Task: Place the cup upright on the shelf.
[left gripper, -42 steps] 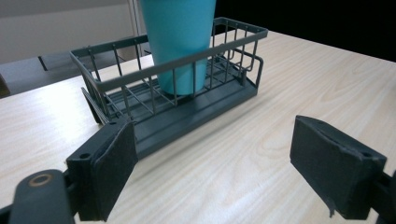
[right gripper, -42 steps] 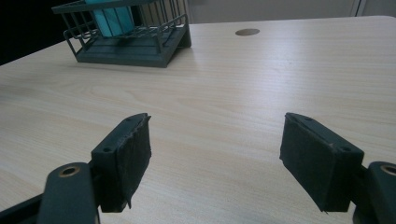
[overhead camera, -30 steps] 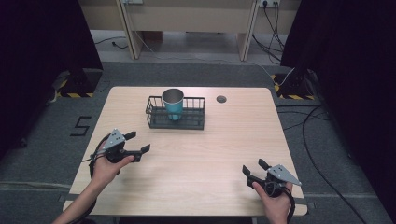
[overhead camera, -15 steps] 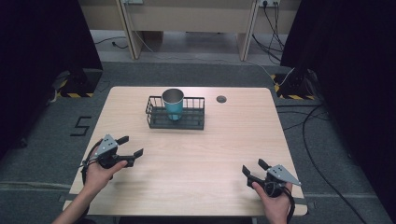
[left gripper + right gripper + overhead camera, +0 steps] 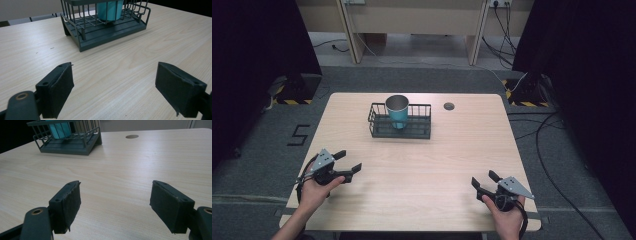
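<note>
Pale wooden table (image 5: pixel 427 165) carries everything: left gripper (image 5: pixel 347 161) rests near its left edge, jaws spread and empty; teal cup (image 5: pixel 397 112) stands upright inside the wire basket (image 5: pixel 422 131) farther back; right gripper (image 5: pixel 483 181) sits near the right front, likewise spread and empty.

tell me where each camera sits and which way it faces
High view: above the person's side, looking forward and down on the table; both hands, left tool and right tool show.
Left gripper view: on the left tool, facing the basket; open jaws show.
Right gripper view: on the right tool, facing the same basket; open jaws show.
All share the teal cup.
</note>
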### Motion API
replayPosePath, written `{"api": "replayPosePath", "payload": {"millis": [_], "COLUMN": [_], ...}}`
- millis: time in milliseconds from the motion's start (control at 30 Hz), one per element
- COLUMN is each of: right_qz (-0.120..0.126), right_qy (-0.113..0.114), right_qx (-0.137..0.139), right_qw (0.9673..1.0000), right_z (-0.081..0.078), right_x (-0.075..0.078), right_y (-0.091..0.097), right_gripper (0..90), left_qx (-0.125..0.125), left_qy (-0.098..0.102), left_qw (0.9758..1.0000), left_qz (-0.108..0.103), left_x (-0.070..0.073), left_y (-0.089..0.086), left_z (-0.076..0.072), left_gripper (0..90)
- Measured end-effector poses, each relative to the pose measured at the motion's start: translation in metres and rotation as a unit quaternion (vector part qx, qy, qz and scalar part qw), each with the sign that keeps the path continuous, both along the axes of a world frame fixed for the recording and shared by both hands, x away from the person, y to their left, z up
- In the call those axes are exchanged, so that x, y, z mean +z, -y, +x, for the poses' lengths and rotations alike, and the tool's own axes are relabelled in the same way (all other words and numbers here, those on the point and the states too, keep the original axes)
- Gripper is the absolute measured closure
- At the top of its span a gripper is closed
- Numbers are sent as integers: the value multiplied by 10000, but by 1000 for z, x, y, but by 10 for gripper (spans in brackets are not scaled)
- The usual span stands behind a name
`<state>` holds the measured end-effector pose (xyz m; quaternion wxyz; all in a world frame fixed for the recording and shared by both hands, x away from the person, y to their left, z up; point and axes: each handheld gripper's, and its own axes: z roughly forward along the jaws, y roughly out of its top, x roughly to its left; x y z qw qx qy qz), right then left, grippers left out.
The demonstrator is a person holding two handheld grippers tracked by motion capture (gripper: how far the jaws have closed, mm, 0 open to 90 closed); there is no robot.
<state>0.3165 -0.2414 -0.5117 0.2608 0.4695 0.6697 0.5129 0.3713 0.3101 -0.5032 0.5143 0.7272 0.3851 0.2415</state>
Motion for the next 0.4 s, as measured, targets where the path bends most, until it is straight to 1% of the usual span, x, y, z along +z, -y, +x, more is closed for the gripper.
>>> {"api": "replayPosePath", "payload": {"millis": [100, 200, 300, 400], "right_qz": [-5, -10, -17, 4], "right_qy": [9, 13, 14, 11], "right_qx": [7, 25, 52, 39], "right_qw": [10000, 10000, 10000, 10000], "right_z": [0, 0, -1, -1], "right_x": [0, 0, 0, 0], "right_y": [0, 0, 0, 0], "right_gripper": [253, 253, 253, 252], "left_qx": [40, 49, 110, 172], "left_qy": [-27, 14, 85, 99], "left_qw": [10000, 10000, 9999, 9997], "left_qz": [-45, -6, -58, -104], "left_x": [-3, -3, -1, -1], "left_y": [-1, -2, -5, -9], "left_z": [-2, -5, -6, -6], "left_gripper": [142, 142, 142, 143]}}
